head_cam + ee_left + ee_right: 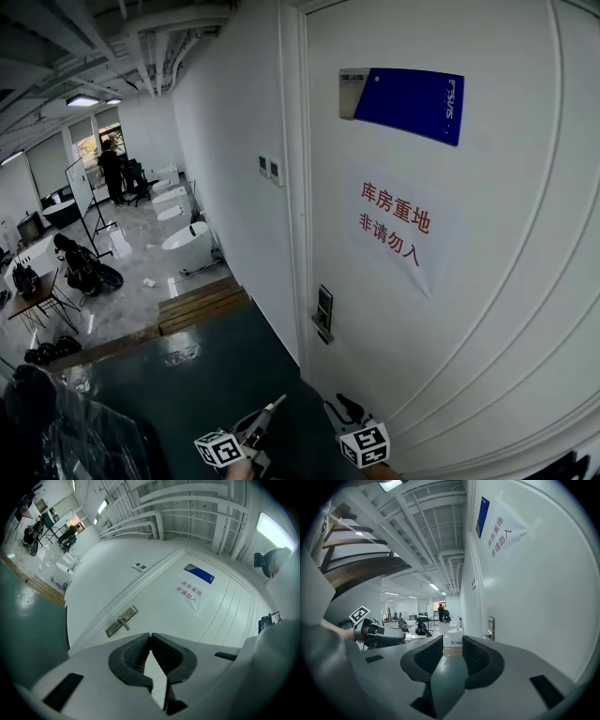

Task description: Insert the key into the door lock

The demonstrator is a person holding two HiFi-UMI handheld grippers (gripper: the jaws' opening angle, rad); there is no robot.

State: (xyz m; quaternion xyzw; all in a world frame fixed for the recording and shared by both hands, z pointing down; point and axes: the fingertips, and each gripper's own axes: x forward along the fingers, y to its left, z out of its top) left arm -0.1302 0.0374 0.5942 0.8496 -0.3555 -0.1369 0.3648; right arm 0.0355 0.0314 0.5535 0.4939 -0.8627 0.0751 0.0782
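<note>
- Door lock [323, 314]: a metal plate with a lever handle, fixed at the left edge of the white door [487, 309]. It is the target of the task. The keyway is too small to make out in any view.
- Left gripper [277, 403]: it sits below the door lock and slightly to its left, well apart from it, and points roughly level at the door.
- Left fingers [133, 656]: pressed fully together. A thin pale sliver stands out at their tips, judged to be the key [150, 633] seen edge-on.
- Reason for this grip (judgement): nipping the key at the very tips leaves the blade projecting forward, clear of the fingers and free to enter the keyway.
- Alignment: in the left gripper view the door lock lies above and to the left of the key, so the blade is not yet lined up with it.
- Right gripper [343, 409]: it sits below the door lock and slightly to its right, alongside the left gripper.
- Right fingers [429, 656]: standing apart with nothing between them. Only floor and the far room show through the gap.
- Reason for this position (judgement): the right gripper is held in reserve near the door lock, available for the lever handle.
- Stage (judgement): approach only. Insertion has not begun.
- Next requirement (judgement): raise the key to the door lock and square the blade to the keyway.
- Risk (judgement): so small a grip may let the key twist on contact.
</note>
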